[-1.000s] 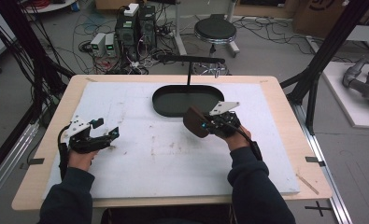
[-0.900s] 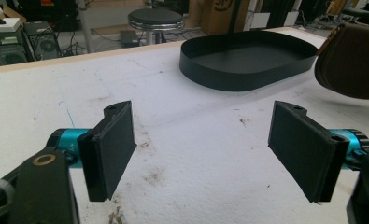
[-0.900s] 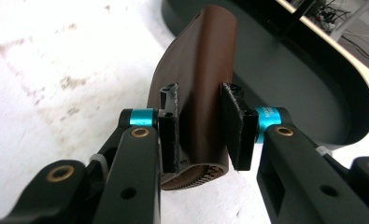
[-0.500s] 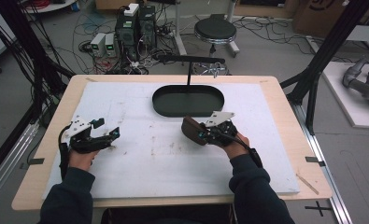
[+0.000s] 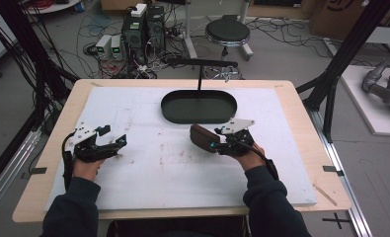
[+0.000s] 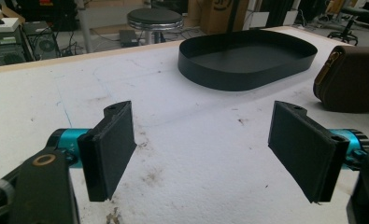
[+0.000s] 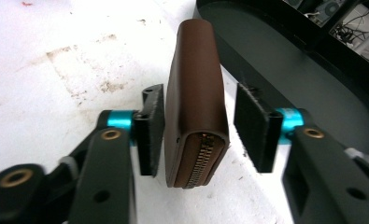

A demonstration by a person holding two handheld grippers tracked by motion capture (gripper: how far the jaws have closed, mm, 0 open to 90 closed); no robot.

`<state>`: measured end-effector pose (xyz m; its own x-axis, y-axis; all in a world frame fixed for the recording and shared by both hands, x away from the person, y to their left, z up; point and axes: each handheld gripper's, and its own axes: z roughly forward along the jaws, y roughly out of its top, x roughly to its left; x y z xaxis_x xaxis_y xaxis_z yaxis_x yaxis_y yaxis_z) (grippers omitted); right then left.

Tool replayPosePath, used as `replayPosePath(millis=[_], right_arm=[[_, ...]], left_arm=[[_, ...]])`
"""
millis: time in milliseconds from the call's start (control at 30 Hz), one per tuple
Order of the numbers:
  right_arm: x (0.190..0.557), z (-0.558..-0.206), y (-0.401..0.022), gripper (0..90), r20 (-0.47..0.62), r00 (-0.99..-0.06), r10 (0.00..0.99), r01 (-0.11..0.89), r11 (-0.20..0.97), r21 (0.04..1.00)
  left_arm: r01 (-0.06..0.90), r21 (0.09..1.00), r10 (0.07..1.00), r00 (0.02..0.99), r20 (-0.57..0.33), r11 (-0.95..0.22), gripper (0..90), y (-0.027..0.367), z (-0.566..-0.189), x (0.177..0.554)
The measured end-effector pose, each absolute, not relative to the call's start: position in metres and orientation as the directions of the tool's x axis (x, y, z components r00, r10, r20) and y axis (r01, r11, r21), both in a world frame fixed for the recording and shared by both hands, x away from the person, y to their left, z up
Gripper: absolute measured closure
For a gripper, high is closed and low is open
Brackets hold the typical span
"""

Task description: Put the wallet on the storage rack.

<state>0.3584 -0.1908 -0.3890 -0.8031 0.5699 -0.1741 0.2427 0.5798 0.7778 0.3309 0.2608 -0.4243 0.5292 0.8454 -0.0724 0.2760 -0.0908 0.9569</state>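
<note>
Wallet point(image 7: 196, 98) stands on edge on the table point(image 5: 133, 187) just beside the tray point(image 5: 198, 106) — right gripper point(image 7: 198, 128) jaws have just been opening, one pad touching, no grip — left gripper point(image 6: 210, 149) wide open, empty — wallet not in tray yet.

Even overhead room light, nothing harsh, pics a bit soft

High view is kinda low-res and mushy, the white sheet on the desk point(image 5: 148, 173) reads bright but not blown out, shadows under the hands are faint. Left gripper view is the sharpest, with a dull sheen along the black tray point(image 6: 247, 70) wall and the background bending a little at the edges. Right gripper view goes blurry close up, and the brown pouch point(image 7: 194, 93) has a soft highlight down its side.
</note>
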Motion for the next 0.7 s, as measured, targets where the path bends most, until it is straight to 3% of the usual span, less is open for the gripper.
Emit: replayPosePath(millis=[200, 267, 333, 400, 700], right_arm=[[0.366, -0.397, -0.185, 41.6, -0.140, -0.813, 0.566, 0.272, 0.580, 0.768], [0.371, -0.402, -0.181, 46.6, -0.126, -0.822, 0.556, 0.283, 0.590, 0.756], [0.374, -0.404, -0.178, 59.1, -0.116, -0.827, 0.550, 0.293, 0.598, 0.746], [0.378, -0.403, -0.179, 63.1, -0.094, -0.837, 0.539, 0.293, 0.588, 0.754], [0.401, -0.386, -0.180, 65.0, 0.005, -0.827, 0.562, 0.322, 0.467, 0.824]], left_arm=[[0.272, 0.958, 0.842, 0.534, -0.073, -0.089, 22.7, 0.260, -0.424, 0.331], [0.272, 0.958, 0.843, 0.534, -0.074, -0.088, 22.7, 0.260, -0.424, 0.331], [0.271, 0.958, 0.841, 0.535, -0.073, -0.089, 22.7, 0.260, -0.424, 0.331], [0.269, 0.959, 0.841, 0.536, -0.072, -0.090, 22.7, 0.261, -0.424, 0.331], [0.266, 0.960, 0.841, 0.537, -0.070, -0.089, 22.7, 0.261, -0.424, 0.332]])
